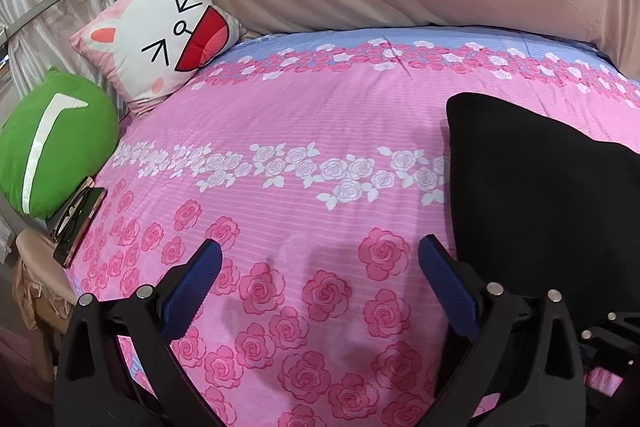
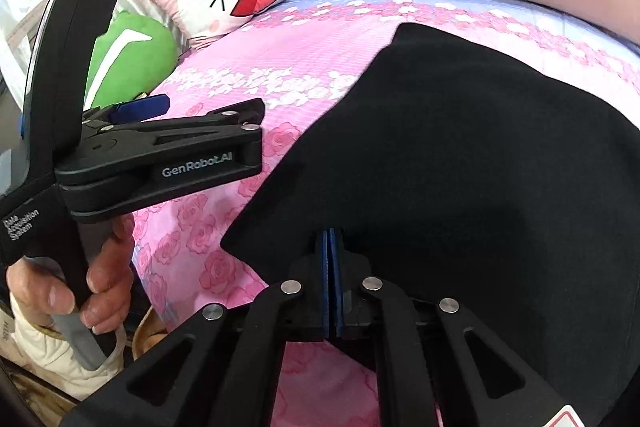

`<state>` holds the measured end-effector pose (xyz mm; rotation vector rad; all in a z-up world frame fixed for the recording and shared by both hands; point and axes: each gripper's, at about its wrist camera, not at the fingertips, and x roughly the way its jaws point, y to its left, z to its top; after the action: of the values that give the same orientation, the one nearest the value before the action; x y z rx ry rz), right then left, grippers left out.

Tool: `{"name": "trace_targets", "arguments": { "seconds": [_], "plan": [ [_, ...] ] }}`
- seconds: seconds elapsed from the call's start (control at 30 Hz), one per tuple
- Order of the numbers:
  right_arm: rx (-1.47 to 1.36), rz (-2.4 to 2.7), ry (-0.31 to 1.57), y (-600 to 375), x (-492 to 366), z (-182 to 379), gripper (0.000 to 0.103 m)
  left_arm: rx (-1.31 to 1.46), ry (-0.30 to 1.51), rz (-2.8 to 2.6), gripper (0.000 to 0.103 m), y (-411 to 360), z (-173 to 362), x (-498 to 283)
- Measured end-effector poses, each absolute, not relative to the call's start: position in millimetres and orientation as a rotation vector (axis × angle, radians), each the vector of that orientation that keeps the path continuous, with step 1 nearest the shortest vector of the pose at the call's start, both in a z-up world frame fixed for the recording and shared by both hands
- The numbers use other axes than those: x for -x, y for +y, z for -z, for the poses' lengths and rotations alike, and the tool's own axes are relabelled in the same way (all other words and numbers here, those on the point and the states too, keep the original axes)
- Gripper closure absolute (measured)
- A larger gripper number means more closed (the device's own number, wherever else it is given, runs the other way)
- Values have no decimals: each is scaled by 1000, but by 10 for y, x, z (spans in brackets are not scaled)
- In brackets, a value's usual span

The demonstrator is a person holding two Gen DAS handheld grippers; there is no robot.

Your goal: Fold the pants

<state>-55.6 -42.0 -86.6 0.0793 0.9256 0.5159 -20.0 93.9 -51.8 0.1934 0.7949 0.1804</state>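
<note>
Mid-fold on the black pants [image 2: 460, 155], soft matte cloth spread flat on the rosy pink bedsheet [image 1: 304, 115]. Right tongs [image 2: 331, 239] pressed together, pinching the near edge. Left tongs [image 1: 320, 255] spread, empty, pants just beside. Next: probably carry that edge across.

Open pink bedspread [image 1: 304, 115] mid-bed, black pants [image 1: 552, 195] filling the right, pillows [image 1: 160, 31] crowding the far-left corner
</note>
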Motion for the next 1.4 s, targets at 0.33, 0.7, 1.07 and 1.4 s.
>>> {"name": "trace_targets", "arguments": {
  "seconds": [0.33, 0.7, 1.07, 1.4],
  "plan": [
    [-94, -253, 737, -1268, 1014, 256, 35, -190, 774, -114, 6, 762, 389, 361],
    [-401, -74, 847, -2412, 1045, 725, 38, -235, 786, 12, 6, 154, 431, 431],
    [-279, -25, 685, -2719, 1406, 133, 87, -226, 778, 57, 5, -43, 350, 482],
    [-345, 61, 699, -2918, 1566, 267, 73, -235, 829, 73, 5, -159, 558, 435]
  ]
}}
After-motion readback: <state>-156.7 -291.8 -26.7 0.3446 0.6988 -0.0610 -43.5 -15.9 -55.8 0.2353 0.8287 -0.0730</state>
